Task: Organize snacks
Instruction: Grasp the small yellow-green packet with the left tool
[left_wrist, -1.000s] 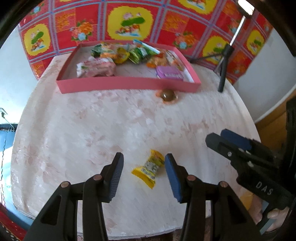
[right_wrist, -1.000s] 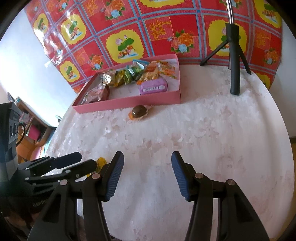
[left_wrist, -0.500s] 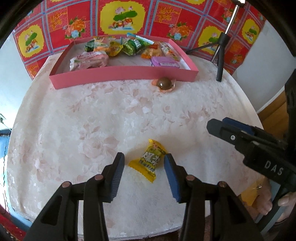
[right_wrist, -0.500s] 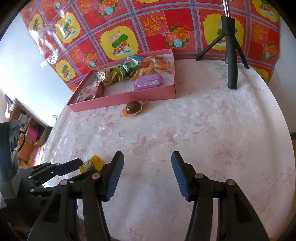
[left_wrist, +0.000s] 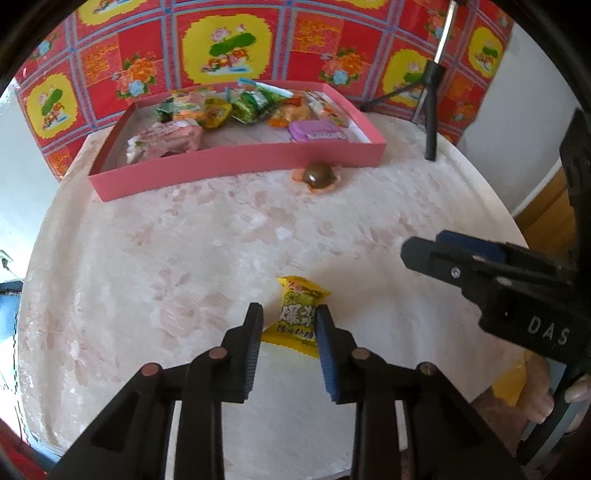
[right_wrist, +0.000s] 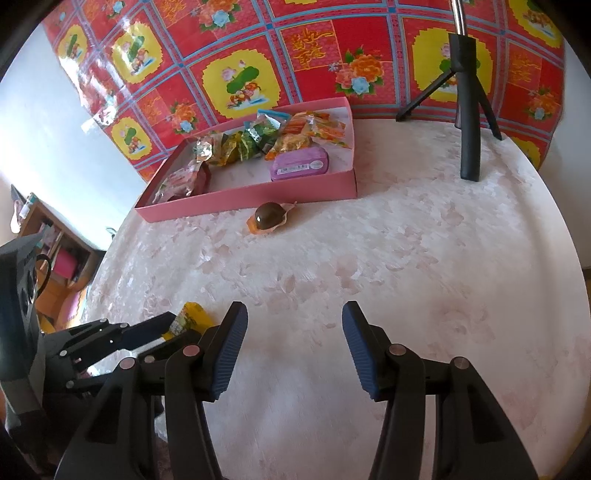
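Yellow snack packet (left_wrist: 298, 317) lying flat on the table (left_wrist: 184, 258), near its front edge, between the pads of my left tongs (left_wrist: 290, 332). The jaws are closing on it. The right pad sits at the packet's edge and the left pad stands just beside its other side, so I cannot yet call the grip firm. From the right wrist view only a corner of the same packet (right_wrist: 192, 315) shows, beyond the left tongs' tips.

Well apart from it, just in front of the pink tray (left_wrist: 236, 162), lies a brown round sweet (left_wrist: 317, 175) in a clear, orange-edged wrapper, touching or nearly touching the tray's front wall. It is the only other snack I can see loose on the table.

Inside the tray: a pink packet (left_wrist: 166, 140) at the left, several green, yellow and orange packets along the back, and a purple tin (left_wrist: 317, 130) at the right front.

My right tongs (right_wrist: 293, 350) hover over bare table, about half open, holding nothing. A black tripod (right_wrist: 469, 110) stands at the far right.

Progress, as I judge it: most snacks are already in the tray. The yellow packet and the brown sweet are left to move.
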